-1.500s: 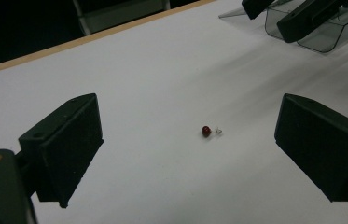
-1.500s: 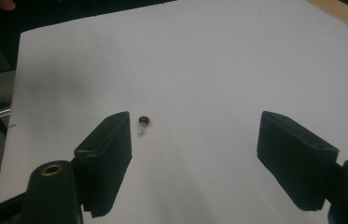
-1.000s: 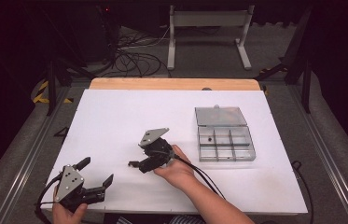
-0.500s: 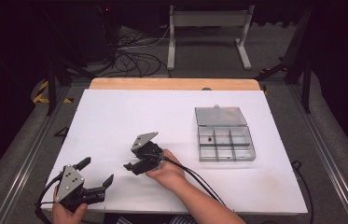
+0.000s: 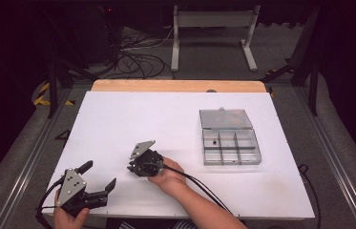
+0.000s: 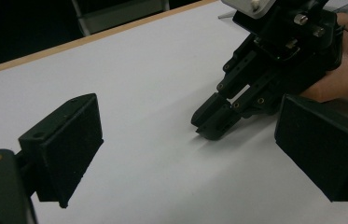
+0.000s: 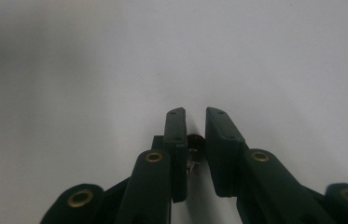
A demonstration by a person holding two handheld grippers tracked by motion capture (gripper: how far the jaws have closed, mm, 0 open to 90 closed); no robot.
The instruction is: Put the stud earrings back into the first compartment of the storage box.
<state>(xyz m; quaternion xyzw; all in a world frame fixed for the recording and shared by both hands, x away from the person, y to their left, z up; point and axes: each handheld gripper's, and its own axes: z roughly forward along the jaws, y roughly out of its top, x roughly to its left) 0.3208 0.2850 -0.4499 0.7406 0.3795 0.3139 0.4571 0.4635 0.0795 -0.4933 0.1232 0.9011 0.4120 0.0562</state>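
Note:
My right gripper [image 5: 134,169] is low on the white table [image 5: 166,119], left of centre, with its tips down at the surface. In the right gripper view its jaws [image 7: 195,115] stand almost together, with a small dark round part [image 7: 195,141] that looks like a screw pinched between them. The left gripper view looks at that same gripper [image 6: 212,123] from the side, jaw tips together on the table. My left gripper [image 5: 98,176] is held at the near left corner, wide open, with nothing between its jaws [image 6: 192,158].
A clear plastic compartment box [image 5: 232,148] lies at the right of the table with its lid [image 5: 225,118] folded back and a small dark item in one cell. A wooden strip [image 5: 175,86] runs along the far edge. Cables and a stand lie on the floor beyond.
My right gripper has moved left and toward the near edge, dropping its tips onto the table. The left gripper has stayed where it was, still open.

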